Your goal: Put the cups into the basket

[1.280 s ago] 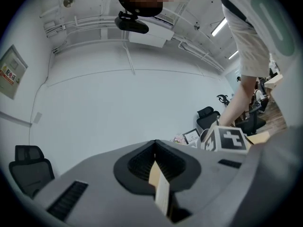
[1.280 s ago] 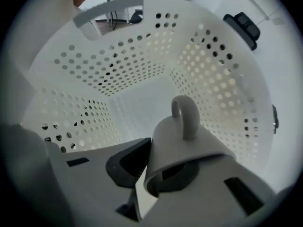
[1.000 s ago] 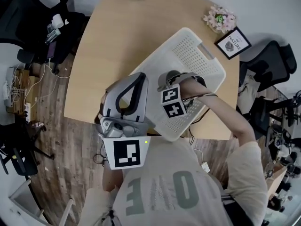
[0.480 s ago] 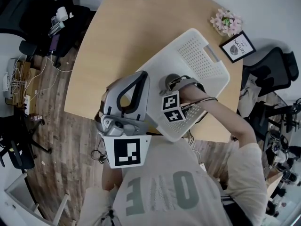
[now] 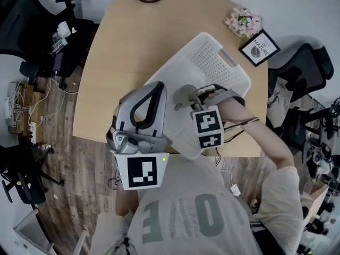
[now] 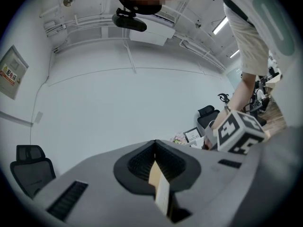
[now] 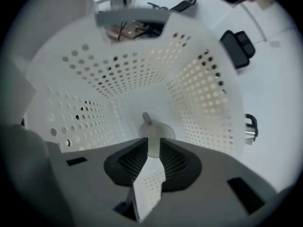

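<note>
The wooden table (image 5: 119, 52) carries the white perforated basket (image 5: 212, 62), which sits toward its right edge with the right gripper (image 7: 154, 144) reaching down inside it. The left gripper (image 6: 155, 145) is raised off the table beside the basket, aimed up at the wall, its jaws pressed together with nothing between them. In the right gripper view the jaws are opening, and the pale cup (image 7: 154, 132) rests on the basket floor just at their tips; it appears to be free of the pads, though the blur makes that hard to confirm.
</note>
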`<state>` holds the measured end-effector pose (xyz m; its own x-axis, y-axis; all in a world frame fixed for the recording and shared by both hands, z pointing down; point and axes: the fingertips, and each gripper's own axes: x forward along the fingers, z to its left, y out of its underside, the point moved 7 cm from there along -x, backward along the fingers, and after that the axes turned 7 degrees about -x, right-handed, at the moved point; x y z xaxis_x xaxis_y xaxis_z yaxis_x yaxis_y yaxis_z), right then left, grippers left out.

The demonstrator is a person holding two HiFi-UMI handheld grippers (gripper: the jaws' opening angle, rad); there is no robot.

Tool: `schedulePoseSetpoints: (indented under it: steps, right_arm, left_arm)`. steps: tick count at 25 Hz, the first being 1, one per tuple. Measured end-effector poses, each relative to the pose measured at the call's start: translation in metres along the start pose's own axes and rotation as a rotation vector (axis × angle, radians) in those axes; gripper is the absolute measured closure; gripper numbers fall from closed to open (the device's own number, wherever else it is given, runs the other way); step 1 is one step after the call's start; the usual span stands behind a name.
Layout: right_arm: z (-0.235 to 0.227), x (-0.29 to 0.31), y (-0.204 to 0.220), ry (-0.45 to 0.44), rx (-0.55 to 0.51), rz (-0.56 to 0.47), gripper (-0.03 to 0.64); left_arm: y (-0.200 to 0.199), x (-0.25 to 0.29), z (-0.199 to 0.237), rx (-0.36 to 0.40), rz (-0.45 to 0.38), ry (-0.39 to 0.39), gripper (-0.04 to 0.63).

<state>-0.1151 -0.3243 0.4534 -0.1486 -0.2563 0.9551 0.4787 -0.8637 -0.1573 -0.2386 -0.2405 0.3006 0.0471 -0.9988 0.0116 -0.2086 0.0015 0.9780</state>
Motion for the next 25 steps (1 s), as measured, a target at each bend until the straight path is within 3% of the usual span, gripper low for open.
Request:
schedulePoseSetpoints:
  steps: [3, 8, 13, 16, 18, 25]
  right_arm:
    - [-0.018, -0.052, 0.013, 0.206, 0.207, -0.117, 0.616]
    - [-0.023, -0.131, 0.047, 0.583, 0.633, -0.272, 0.618]
    - [0.003, -0.165, 0.064, 0.872, 0.949, -0.381, 0.618]
    - [0.024, -0.166, 0.067, 0.959, 1.099, -0.44, 0.618]
    - [0.033, -0.165, 0.067, 0.981, 1.146, -0.445, 0.618]
    - [0.044, -0.169, 0.07, 1.005, 1.16, -0.471, 0.618]
  left_arm:
    - [-0.008, 0.006, -0.005, 0.021, -0.015, 0.024, 0.584]
    - [-0.026, 0.021, -0.013, 0.078, -0.045, 0.078, 0.585]
    - [-0.043, 0.033, -0.026, 0.132, -0.077, 0.14, 0.584]
    - [-0.05, 0.038, -0.041, 0.158, -0.09, 0.188, 0.584]
    - [-0.054, 0.041, -0.051, 0.177, -0.096, 0.215, 0.584]
    - [-0.064, 0.047, -0.074, 0.201, -0.111, 0.267, 0.584]
